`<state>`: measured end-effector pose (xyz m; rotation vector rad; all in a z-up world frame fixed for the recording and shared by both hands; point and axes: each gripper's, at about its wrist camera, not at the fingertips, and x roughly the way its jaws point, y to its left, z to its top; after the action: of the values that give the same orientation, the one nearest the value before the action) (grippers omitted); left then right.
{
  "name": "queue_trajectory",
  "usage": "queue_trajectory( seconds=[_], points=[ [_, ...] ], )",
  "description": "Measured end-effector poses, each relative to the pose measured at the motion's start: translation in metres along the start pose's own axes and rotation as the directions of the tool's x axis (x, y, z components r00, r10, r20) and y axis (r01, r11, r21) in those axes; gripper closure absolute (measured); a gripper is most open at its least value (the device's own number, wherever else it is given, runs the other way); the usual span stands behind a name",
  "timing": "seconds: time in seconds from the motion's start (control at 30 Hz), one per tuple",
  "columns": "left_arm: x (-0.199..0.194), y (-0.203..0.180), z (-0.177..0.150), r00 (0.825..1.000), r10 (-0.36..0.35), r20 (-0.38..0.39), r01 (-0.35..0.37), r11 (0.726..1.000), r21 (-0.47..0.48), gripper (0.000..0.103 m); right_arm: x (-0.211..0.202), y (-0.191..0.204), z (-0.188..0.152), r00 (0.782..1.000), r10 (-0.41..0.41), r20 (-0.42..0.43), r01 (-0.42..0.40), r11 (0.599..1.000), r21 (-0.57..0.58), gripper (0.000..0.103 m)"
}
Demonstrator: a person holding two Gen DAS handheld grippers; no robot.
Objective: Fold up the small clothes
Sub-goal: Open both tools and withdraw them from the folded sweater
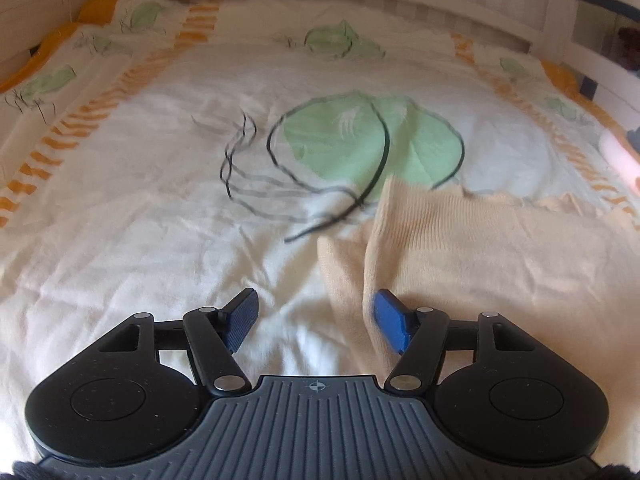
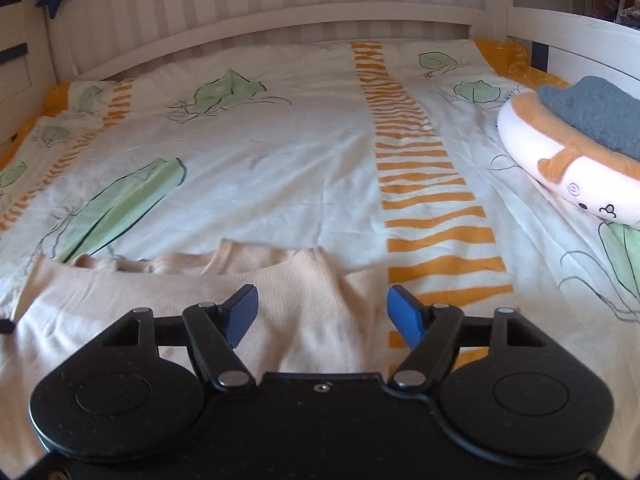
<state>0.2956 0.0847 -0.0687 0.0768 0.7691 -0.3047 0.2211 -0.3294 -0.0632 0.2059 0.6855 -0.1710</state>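
A pale peach knitted garment lies on the bed's patterned sheet, filling the right half of the left wrist view. Its left edge is folded over in a ribbed flap. My left gripper hovers over that left edge, open, with nothing pinched between its blue pads. In the right wrist view the same garment spreads across the lower left, its neckline facing the headboard. My right gripper stands open above the garment's right edge, its pads apart and free of cloth.
A round pink and orange plush cushion with a grey cloth on it sits at the right side of the bed. A white slatted headboard and side rails bound the mattress.
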Motion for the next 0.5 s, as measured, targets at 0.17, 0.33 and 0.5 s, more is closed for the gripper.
queue_trajectory(
  seconds=[0.17,0.33,0.5],
  points=[
    [-0.027,-0.013,0.005,0.993,-0.051,0.109,0.052,0.999,-0.008,0.04,-0.01,0.019,-0.027,0.998,-0.018,-0.053,0.012,0.994,-0.11,0.027],
    [-0.035,-0.035,0.001,0.985,-0.108,0.133,0.104,0.994,0.037,0.04,-0.01,0.012,-0.051,0.994,0.017,-0.11,-0.026,0.996,-0.082,0.025],
    [-0.041,-0.048,0.0,0.985,-0.128,0.112,0.128,0.992,0.001,0.04,-0.017,-0.025,-0.05,0.99,0.111,-0.086,-0.102,0.989,0.109,0.024]
  ],
)
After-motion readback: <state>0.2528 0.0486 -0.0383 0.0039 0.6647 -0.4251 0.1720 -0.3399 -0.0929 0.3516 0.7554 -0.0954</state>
